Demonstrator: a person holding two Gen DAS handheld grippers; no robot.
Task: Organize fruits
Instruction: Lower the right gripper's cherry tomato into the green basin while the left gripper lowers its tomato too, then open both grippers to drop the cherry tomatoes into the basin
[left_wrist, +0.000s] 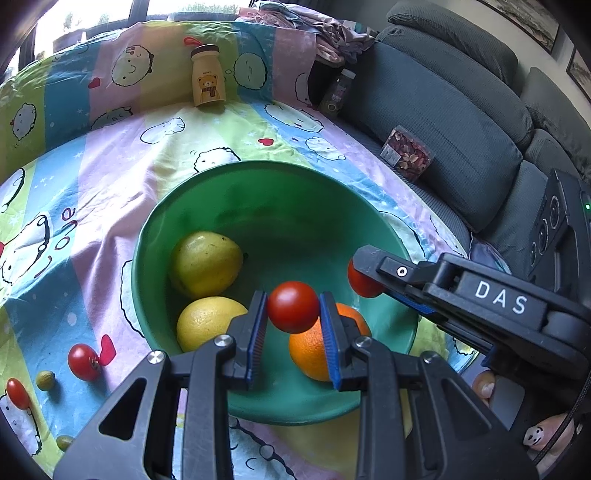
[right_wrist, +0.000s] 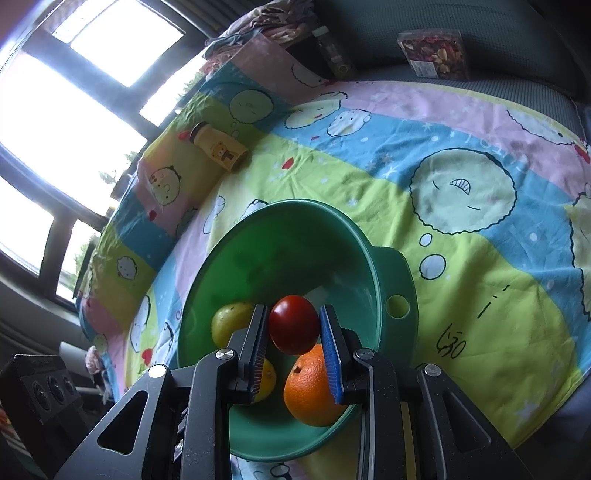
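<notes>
A green bowl sits on the cartoon-print cloth and holds two yellow fruits and an orange. My left gripper hangs over the bowl, shut on a red tomato. From the right, my right gripper reaches over the bowl's rim, shut on a second red tomato. Two more tomatoes and small green fruits lie on the cloth left of the bowl.
A yellow bear bottle stands at the back of the cloth. A dark bottle and a clear packet of dried pieces lean on the grey sofa. The bowl's handle points right.
</notes>
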